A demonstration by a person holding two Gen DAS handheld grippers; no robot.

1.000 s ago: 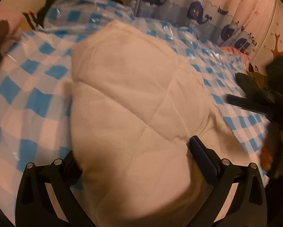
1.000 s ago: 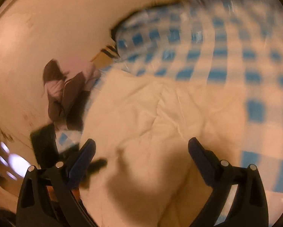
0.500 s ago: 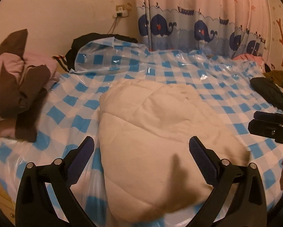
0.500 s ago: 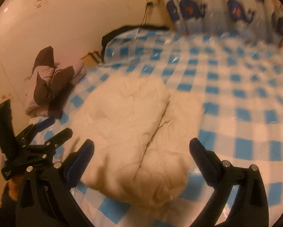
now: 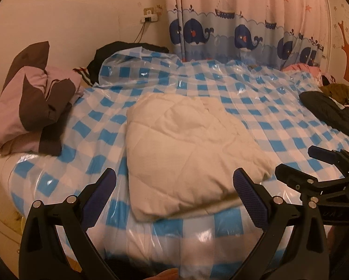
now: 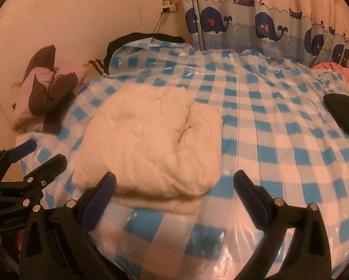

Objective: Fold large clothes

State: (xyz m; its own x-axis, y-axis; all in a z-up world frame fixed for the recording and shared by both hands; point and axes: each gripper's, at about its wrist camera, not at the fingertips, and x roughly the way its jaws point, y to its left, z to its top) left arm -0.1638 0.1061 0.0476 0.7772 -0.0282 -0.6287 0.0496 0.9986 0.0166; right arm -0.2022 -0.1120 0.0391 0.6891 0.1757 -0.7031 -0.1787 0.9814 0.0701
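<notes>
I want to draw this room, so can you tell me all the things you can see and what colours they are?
Quilted garment: one, cream, folded, middle of bed.
Plastic cover: one, blue-and-white checks, over the bed.
Pink-and-brown bundle: one, left edge of bed.
Black clothing: one, right edge.
Dark clothing: one, far corner by the wall.
Whale curtain: one, pink and blue, behind the bed.
Wall socket: one, pale, with a cord.
Left gripper: black, open, empty.
Right gripper: black, open, empty.

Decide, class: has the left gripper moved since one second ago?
Yes. The left gripper has pulled back from the cream garment; the whale curtain now shows fully.
</notes>
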